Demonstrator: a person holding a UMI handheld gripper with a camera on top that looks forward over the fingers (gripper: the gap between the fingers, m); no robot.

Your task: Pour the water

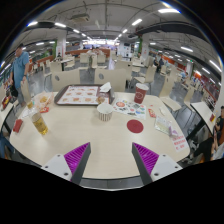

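Gripper view: tool (112, 160) open, empty, before cup (104, 113) on table (90, 140).

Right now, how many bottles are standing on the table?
1 that I can tell: the bottle of yellowish liquid stands on the round table, ahead of the open gripper, well beyond its fingers. Small items past it may hide others.

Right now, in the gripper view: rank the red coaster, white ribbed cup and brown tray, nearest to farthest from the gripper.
The gripper is open, holding nothing.
1. Red coaster: just ahead of the fingers, toward the right one.
2. White ribbed cup: beyond the coaster, near the table's middle.
3. Brown tray: at the far side of the table, left of the cup.
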